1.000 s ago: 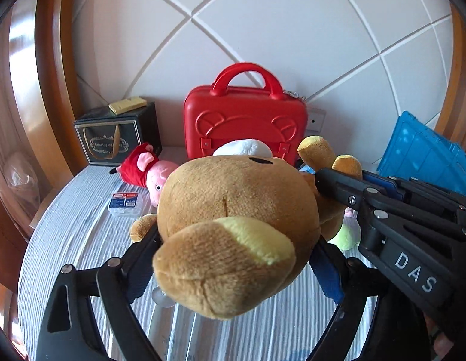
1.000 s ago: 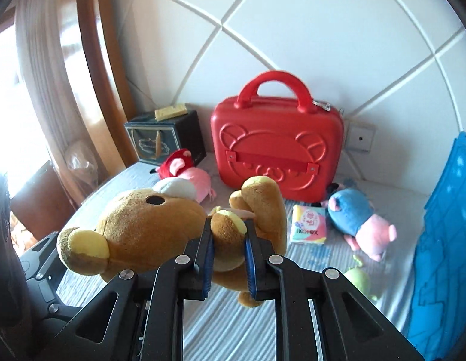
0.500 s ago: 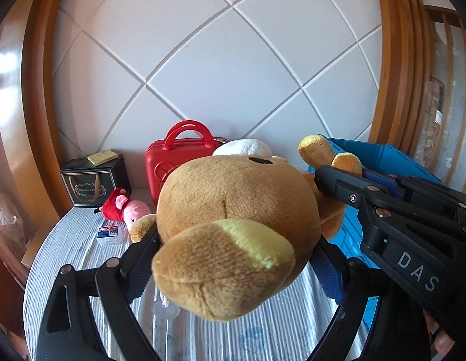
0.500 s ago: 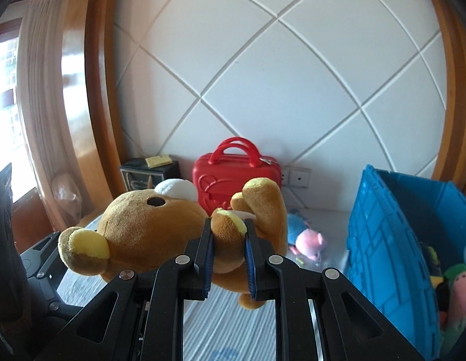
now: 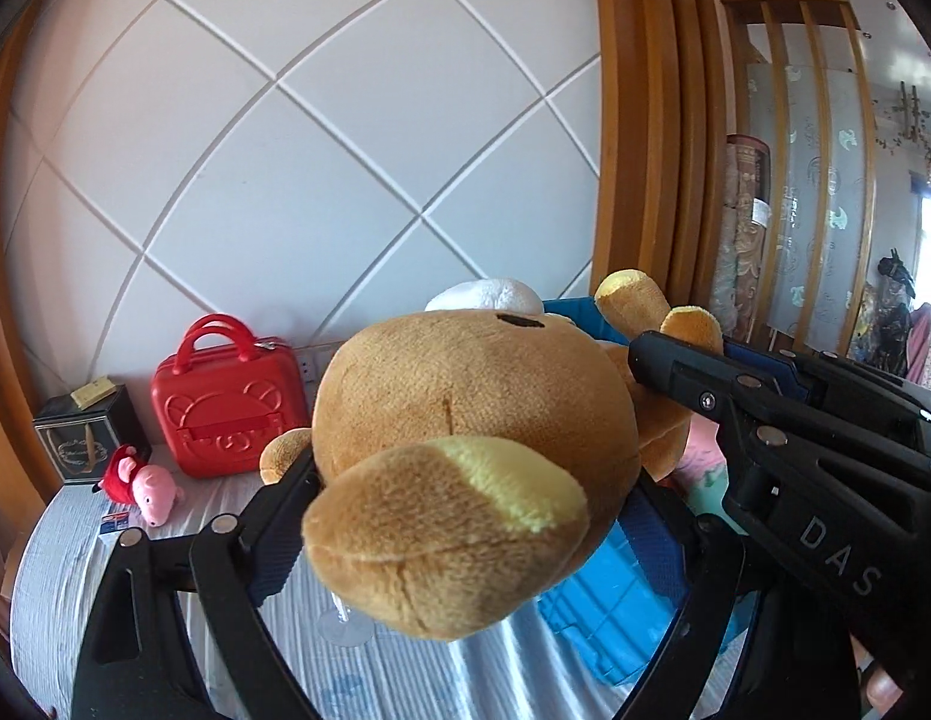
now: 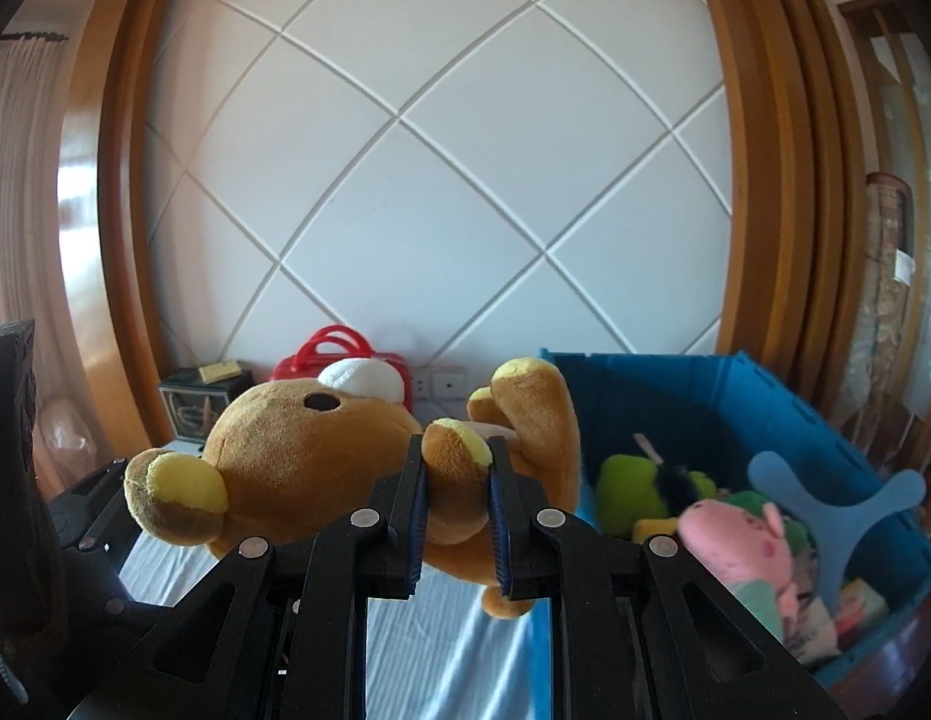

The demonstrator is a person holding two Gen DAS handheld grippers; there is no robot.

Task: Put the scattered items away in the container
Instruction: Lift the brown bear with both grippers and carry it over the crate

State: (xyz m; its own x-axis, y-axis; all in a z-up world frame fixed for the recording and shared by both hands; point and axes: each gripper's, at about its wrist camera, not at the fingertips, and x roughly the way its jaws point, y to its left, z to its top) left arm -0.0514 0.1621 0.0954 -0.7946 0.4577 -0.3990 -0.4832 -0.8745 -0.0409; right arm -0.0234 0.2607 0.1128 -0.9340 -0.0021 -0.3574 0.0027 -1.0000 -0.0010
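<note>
A big brown teddy bear hangs in the air between both grippers. My left gripper is shut on its head. My right gripper is shut on one of its paws; the bear lies sideways in that view. The blue crate stands just right of the bear, open, with several plush toys inside. Its wall shows under the bear in the left wrist view.
A red toy suitcase and a dark gift box stand at the back left against the white quilted wall. A pink pig plush and a small packet lie on the striped bedcover.
Both grippers have carried the bear up and to the right. The suitcase has dropped away to the left and the open blue crate has come into view beside the bear.
</note>
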